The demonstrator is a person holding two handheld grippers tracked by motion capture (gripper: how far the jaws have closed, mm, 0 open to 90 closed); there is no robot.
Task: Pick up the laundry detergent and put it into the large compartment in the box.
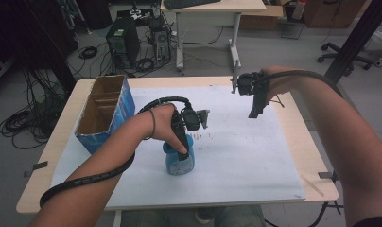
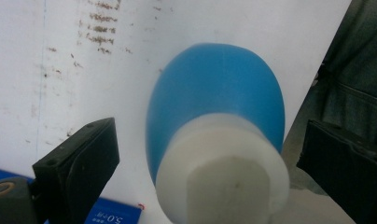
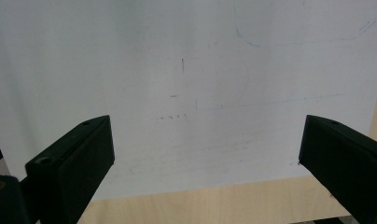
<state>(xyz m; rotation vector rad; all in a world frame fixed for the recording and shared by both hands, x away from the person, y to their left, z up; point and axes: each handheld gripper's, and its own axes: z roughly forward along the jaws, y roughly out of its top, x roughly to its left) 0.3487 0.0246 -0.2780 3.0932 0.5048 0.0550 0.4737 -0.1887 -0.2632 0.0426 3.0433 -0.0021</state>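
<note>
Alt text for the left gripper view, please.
A blue bottle with a white cap stands between the left gripper's open black jaws, seen from above on a smudged white sheet. Neither jaw touches it.

bottle (image 2: 214,107): its white cap is lying blurred and is running off the bottom edge in the left gripper view
left gripper (image 1: 182,149): is covering the bottle's top in the high view
blue label (image 2: 113,215): print is sitting too small to read
</note>
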